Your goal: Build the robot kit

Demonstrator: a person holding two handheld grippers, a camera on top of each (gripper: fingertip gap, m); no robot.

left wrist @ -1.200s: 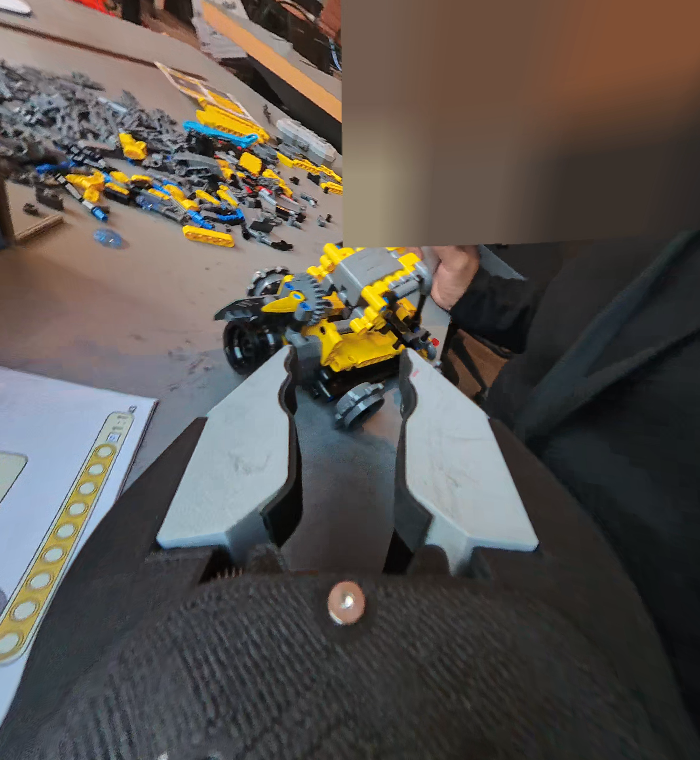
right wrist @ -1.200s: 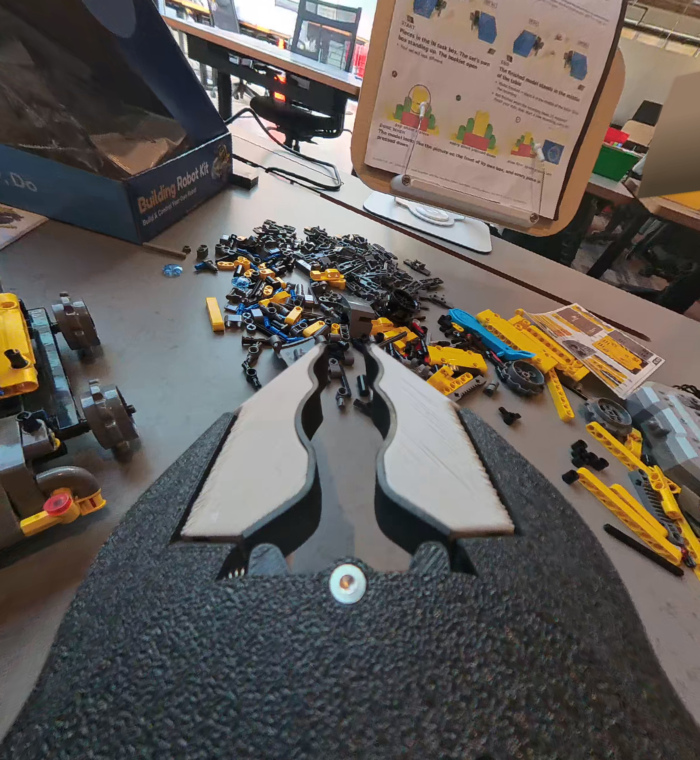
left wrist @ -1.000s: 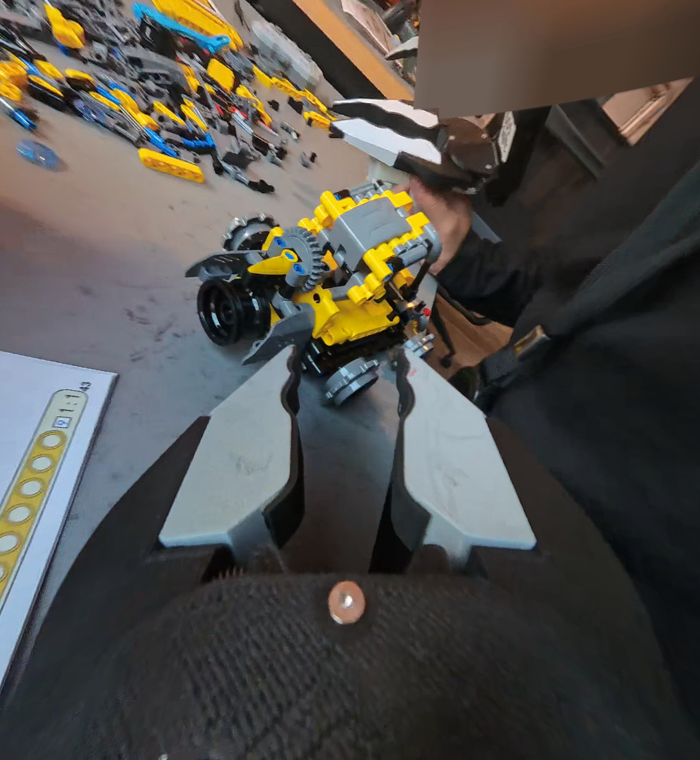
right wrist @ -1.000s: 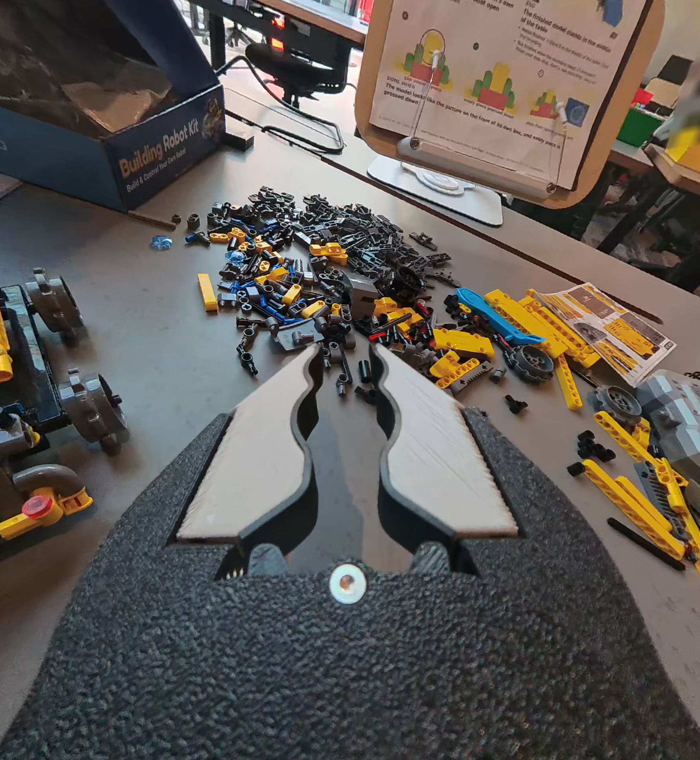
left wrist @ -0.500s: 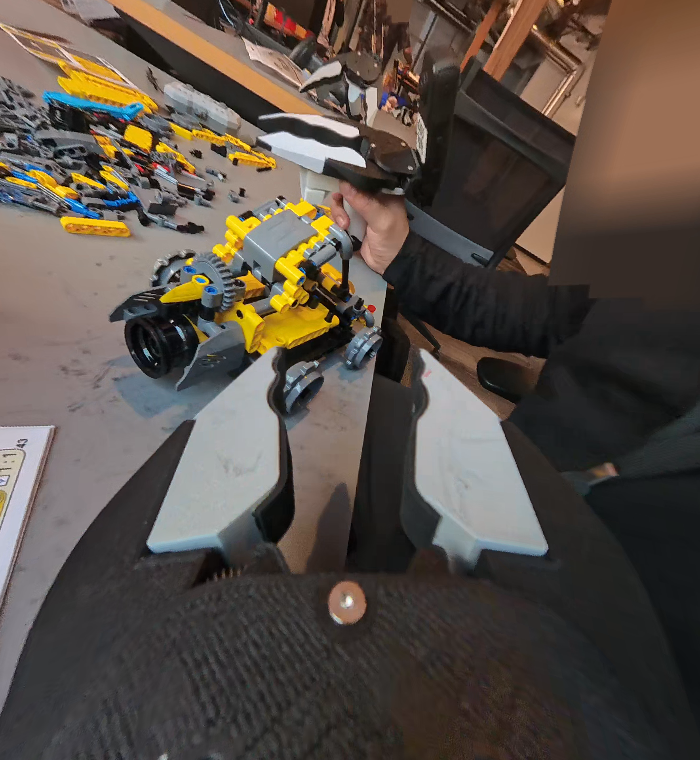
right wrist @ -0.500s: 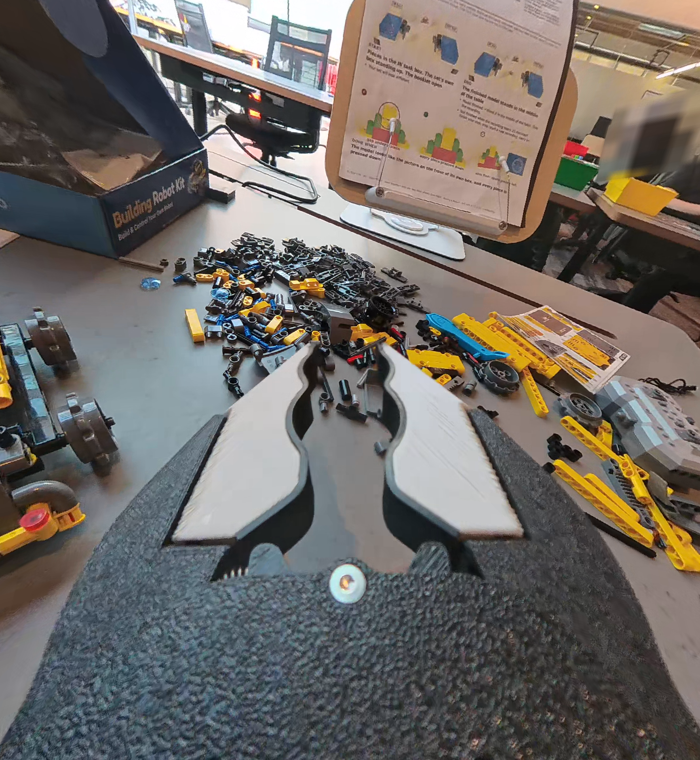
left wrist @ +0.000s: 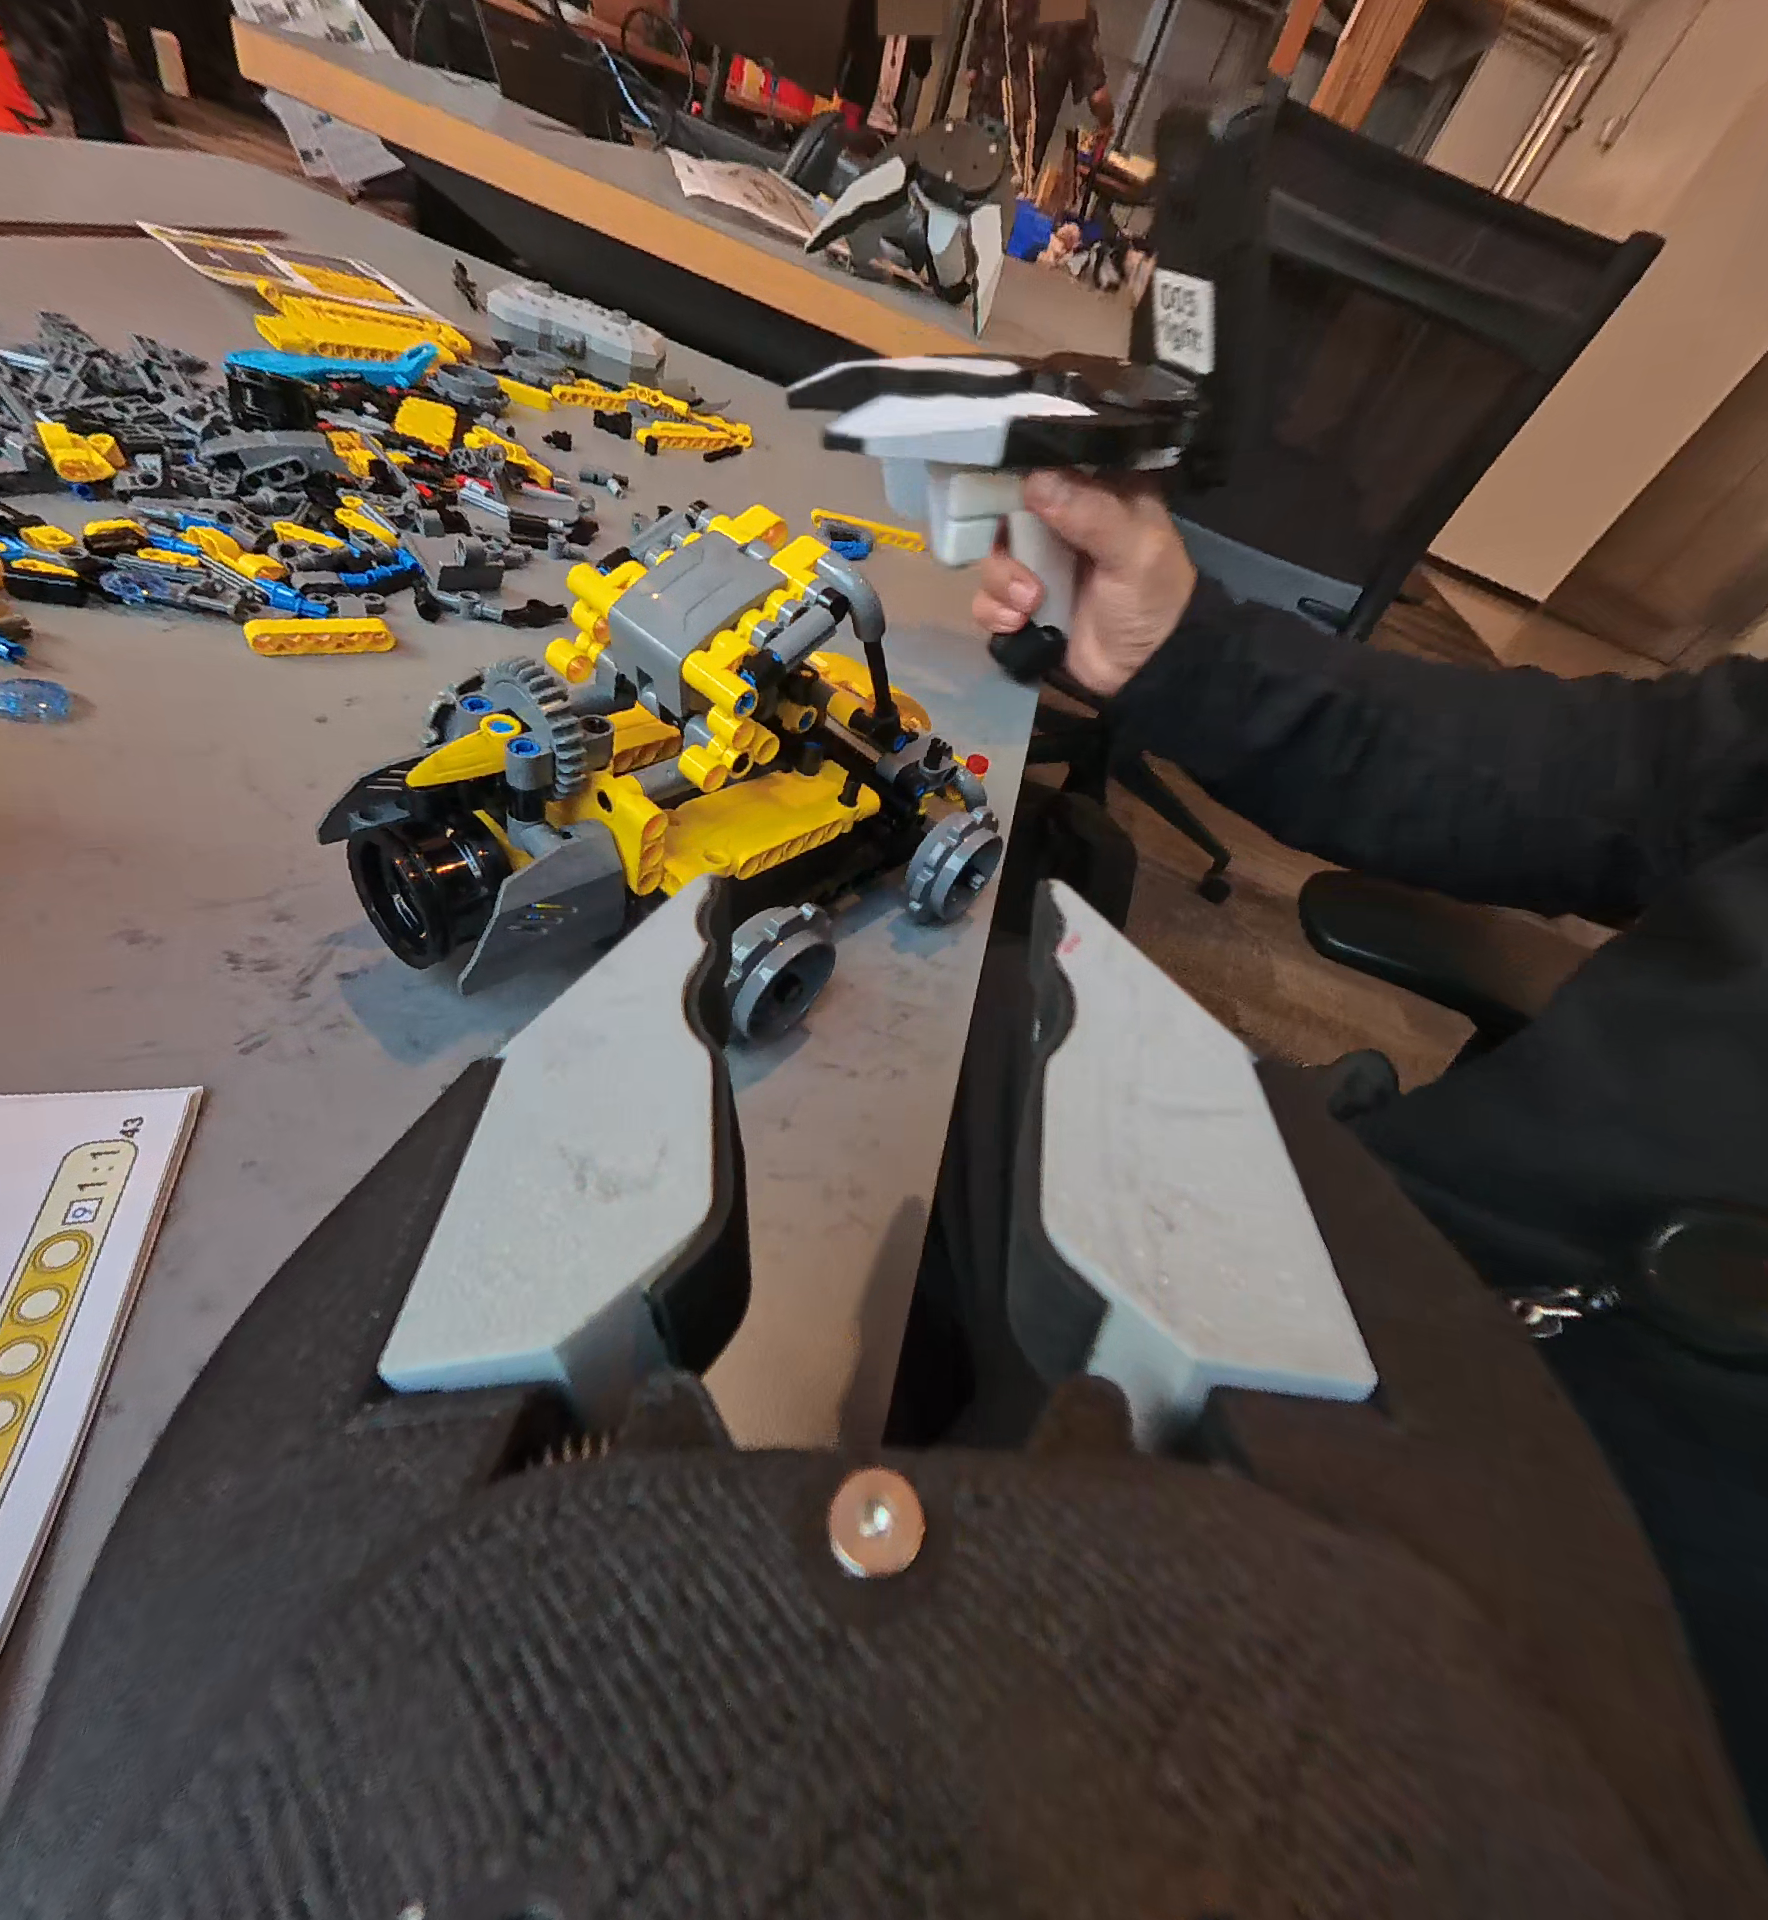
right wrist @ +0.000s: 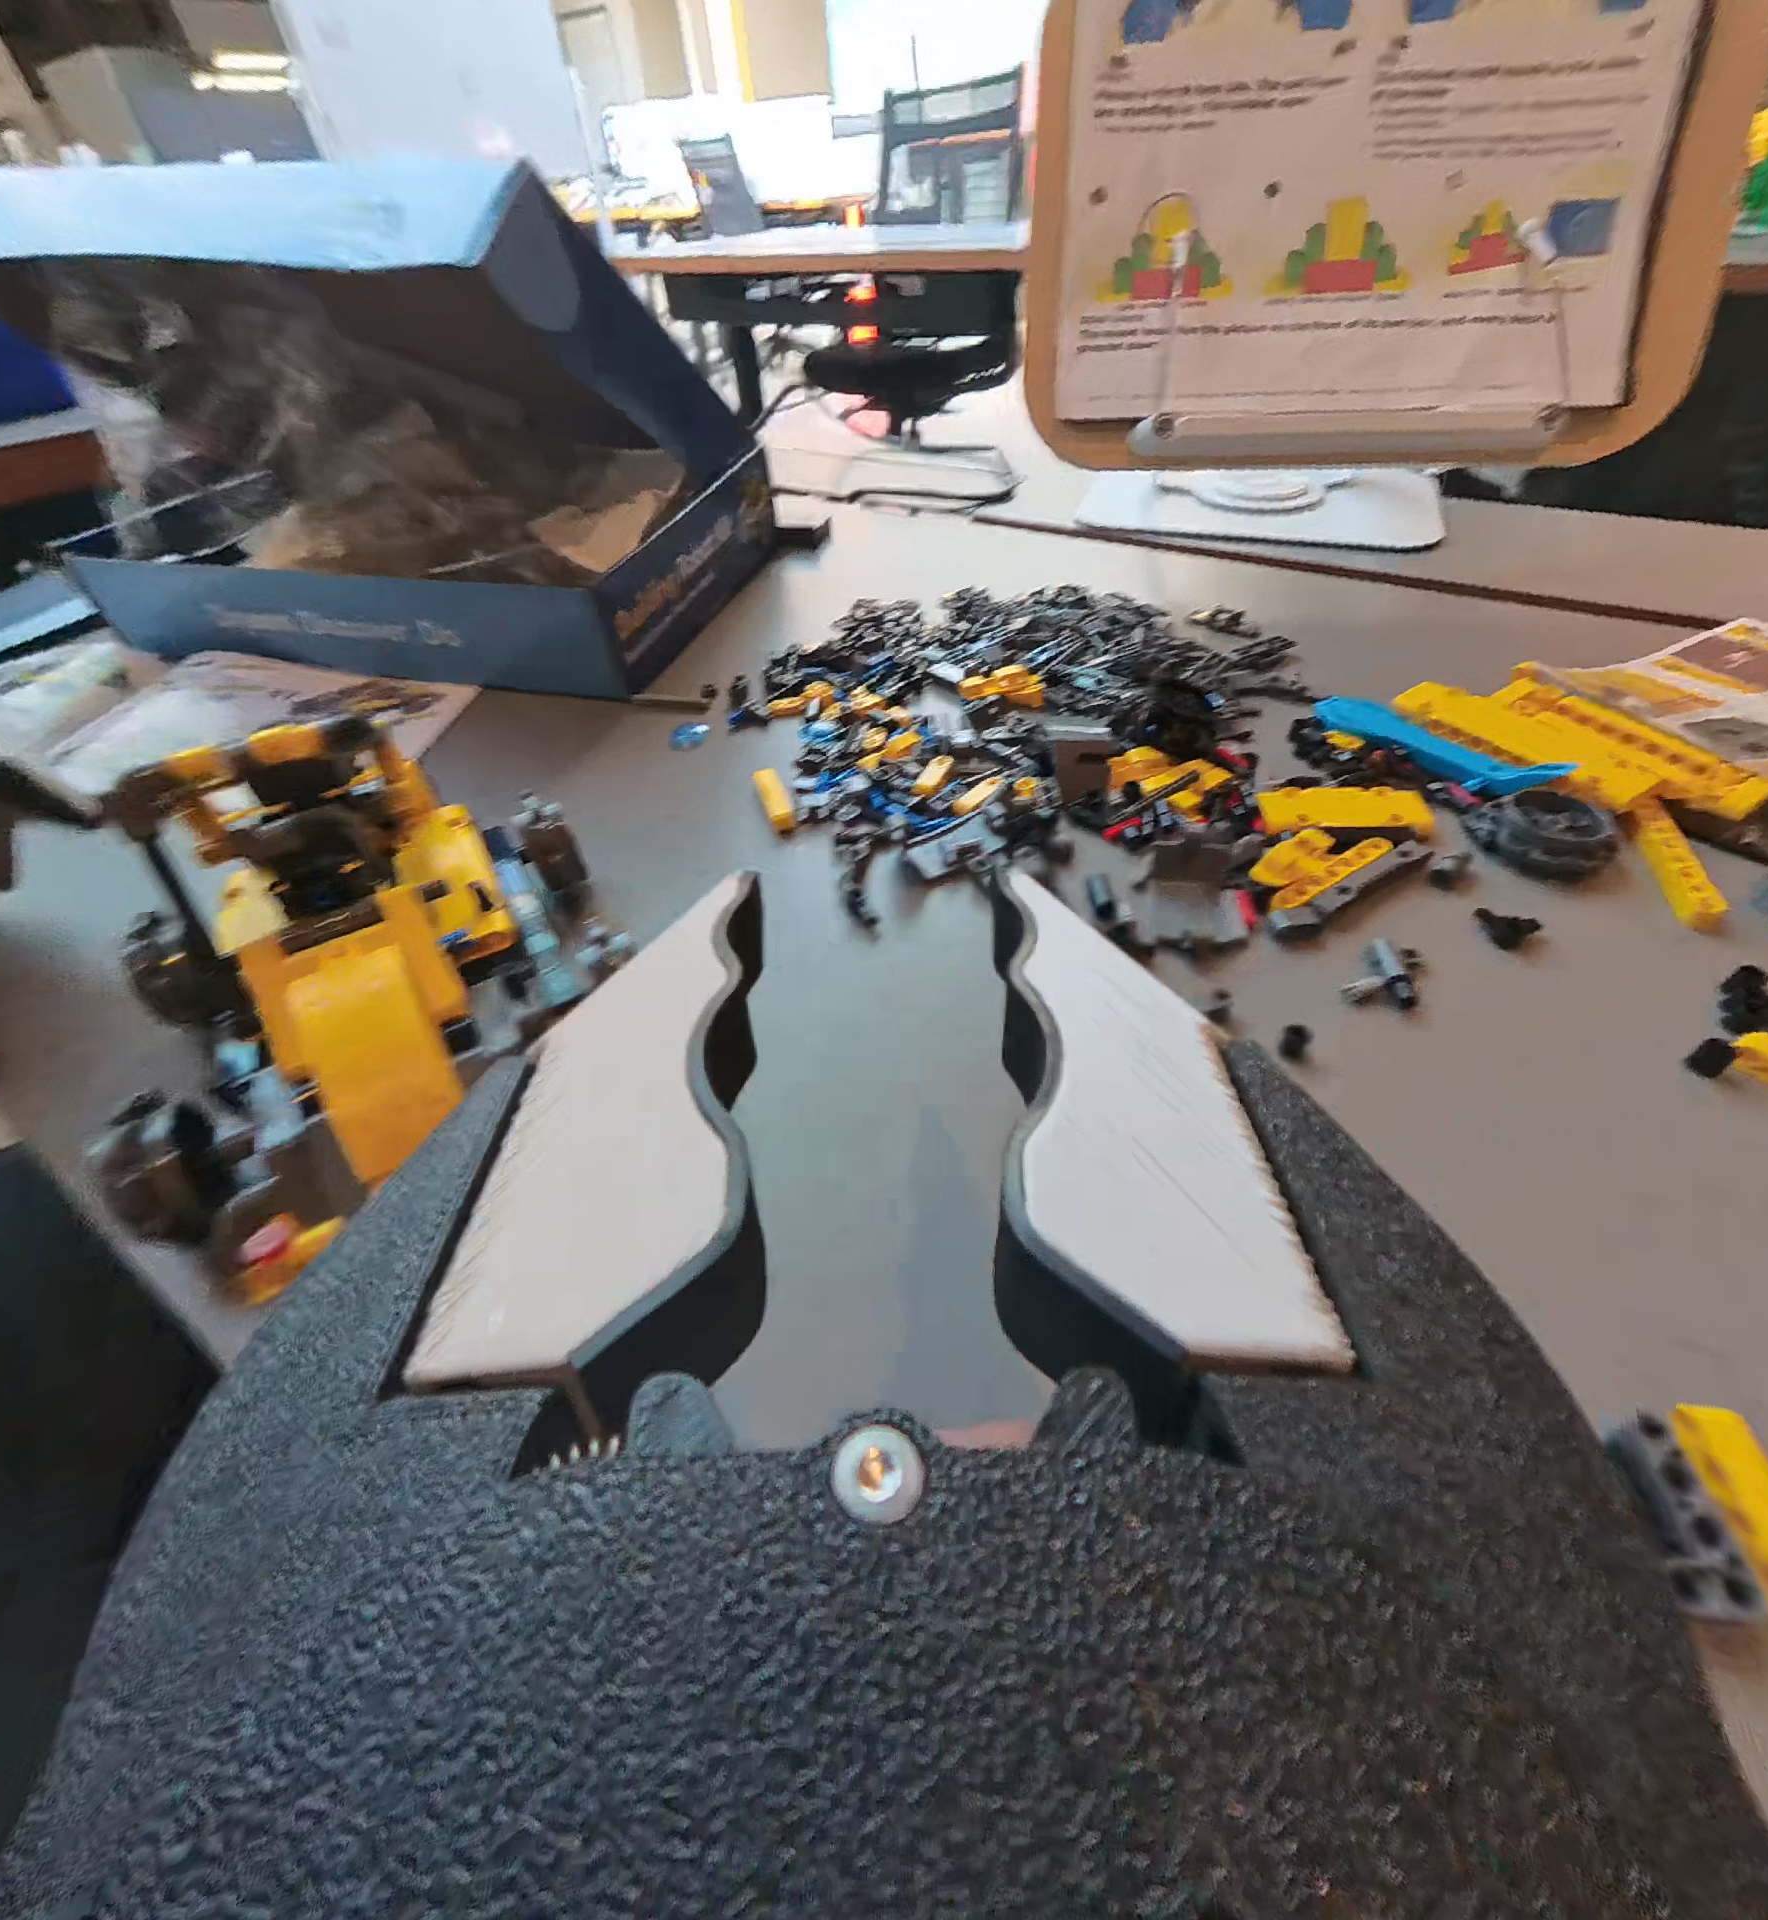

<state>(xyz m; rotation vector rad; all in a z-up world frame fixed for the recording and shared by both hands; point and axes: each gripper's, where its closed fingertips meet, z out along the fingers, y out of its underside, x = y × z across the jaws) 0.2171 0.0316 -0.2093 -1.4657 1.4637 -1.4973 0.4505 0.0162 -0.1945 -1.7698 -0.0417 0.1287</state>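
Risen off the table — right hand-held gripper (right wrist: 875,904) gapes, yellow vehicle (right wrist: 340,956) left.

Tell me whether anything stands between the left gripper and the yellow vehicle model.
Nothing visible does. The left gripper is open and empty, with the yellow vehicle model just beyond its fingertips; only bare table and the model's own grey wheel lie there.

The yellow and grey toy truck (left wrist: 672,769) stands on its wheels near the table (left wrist: 132,883) edge.
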